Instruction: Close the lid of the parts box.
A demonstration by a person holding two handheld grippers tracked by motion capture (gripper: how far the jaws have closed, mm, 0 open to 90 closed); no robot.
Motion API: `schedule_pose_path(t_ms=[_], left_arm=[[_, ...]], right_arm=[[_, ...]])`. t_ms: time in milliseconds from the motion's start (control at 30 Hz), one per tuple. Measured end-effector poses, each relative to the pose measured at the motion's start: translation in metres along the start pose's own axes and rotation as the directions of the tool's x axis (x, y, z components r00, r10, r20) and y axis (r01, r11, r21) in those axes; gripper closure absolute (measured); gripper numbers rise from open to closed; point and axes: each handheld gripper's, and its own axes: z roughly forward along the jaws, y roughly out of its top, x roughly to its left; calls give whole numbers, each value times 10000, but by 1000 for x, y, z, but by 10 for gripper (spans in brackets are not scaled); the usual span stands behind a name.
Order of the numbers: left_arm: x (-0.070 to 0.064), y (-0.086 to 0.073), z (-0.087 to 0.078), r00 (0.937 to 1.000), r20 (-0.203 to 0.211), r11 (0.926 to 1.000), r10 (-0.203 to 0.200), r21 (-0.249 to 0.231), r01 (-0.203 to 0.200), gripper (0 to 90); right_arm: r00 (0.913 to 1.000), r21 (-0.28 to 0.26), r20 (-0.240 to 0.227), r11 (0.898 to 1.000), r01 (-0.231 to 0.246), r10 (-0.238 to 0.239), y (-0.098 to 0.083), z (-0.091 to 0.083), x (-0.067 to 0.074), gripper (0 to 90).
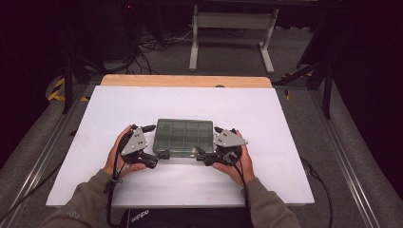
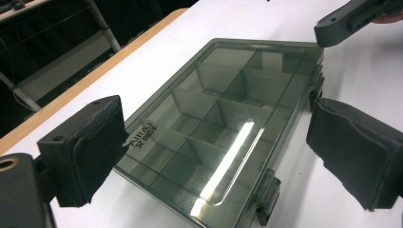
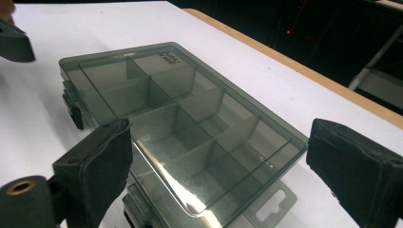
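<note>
Lying closed between 2 pairs of open jaws, organizer box.

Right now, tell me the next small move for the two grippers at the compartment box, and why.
Probably close the left gripper and right gripper on the compartment box's ends. Both jaw pairs stand open astride its corners, the lid is shut, and its front latches look fastened, so it needs steadying first.

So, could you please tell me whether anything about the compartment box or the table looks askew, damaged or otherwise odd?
Nothing stands out. The compartment box lies flat and square on the white table, lid closed, its compartments apparently empty. The left gripper and right gripper flank its two ends with jaws open, not gripping it.
</note>
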Motion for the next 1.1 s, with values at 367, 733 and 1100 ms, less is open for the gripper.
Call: schedule_pose_path(t_ms=[367, 733, 1100], left_arm=[[-5, 7, -9, 9998, -61, 9997, 210, -88, -211, 68], [-10, 8, -18, 9992, -36, 9991, 404, -89, -405, 66], [-15, 6, -29, 9981, -26, 9981, 613, -74, -613, 62]], right_arm=[[9994, 8, 93, 9995, 322, -322, 5, -11, 3, 93], [9982, 78, 249, 9985, 546, -548, 7, -21, 5, 98], [9965, 198, 380, 9971, 732, -739, 4, -30, 7, 94]])
